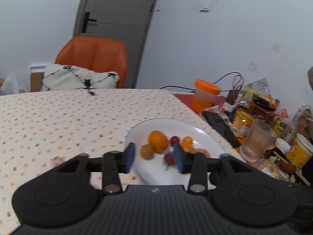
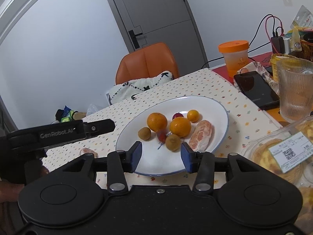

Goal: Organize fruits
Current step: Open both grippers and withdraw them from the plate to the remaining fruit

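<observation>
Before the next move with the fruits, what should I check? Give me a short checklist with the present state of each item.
1. Left tongs open, nothing between: ok.
2. Right tongs open, nothing between: ok.
3. All fruit on the plate: not ok; a peeled fruit piece lies on the tablecloth.
4. Path to that piece free: cannot tell; the left tool is close to it.
5. Glass mug apart from the plate: ok.
6. Room left on the plate: ok, near side bare.
</observation>
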`<state>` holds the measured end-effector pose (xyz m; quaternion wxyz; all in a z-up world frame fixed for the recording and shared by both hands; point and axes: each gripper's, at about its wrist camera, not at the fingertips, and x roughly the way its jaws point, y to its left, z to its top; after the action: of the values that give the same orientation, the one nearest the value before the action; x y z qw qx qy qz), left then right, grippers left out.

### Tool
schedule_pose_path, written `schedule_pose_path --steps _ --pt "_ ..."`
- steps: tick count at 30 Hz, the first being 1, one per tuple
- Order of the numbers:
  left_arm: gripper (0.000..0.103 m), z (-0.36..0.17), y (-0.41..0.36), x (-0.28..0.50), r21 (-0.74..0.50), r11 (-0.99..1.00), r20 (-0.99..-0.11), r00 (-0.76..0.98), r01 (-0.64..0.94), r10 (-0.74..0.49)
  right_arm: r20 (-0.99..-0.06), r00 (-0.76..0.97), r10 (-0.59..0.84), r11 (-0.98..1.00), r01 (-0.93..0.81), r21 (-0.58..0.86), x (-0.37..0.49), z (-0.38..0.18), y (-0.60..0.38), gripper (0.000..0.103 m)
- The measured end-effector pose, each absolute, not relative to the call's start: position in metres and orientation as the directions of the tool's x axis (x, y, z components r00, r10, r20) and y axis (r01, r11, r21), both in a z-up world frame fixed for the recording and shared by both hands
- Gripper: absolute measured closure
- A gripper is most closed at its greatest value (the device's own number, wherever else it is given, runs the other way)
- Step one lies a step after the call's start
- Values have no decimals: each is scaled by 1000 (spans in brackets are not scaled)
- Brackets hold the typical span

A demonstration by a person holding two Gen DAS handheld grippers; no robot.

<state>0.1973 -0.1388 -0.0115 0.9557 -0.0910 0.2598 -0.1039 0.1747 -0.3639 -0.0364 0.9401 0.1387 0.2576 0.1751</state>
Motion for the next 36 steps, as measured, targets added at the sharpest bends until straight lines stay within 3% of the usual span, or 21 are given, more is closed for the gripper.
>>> schedule_pose_path --steps 2,5,23,36 --pt "37 -12 -130 194 -230 966 -481 848 121 -221 -435 805 404 899 -261 351 175 -37 -360 55" --pt "27 -11 -117 190 -229 970 -482 856 83 -187 -433 800 416 895 -278 348 175 -36 -351 54" --pt "19 -13 -62 166 -220 974 -502 863 -61 -59 -427 796 428 897 -320 304 171 -30 -309 32" --pt "19 -25 -26 155 -236 963 -527 850 -130 -14 -433 755 493 869 -404 284 171 -31 -275 32"
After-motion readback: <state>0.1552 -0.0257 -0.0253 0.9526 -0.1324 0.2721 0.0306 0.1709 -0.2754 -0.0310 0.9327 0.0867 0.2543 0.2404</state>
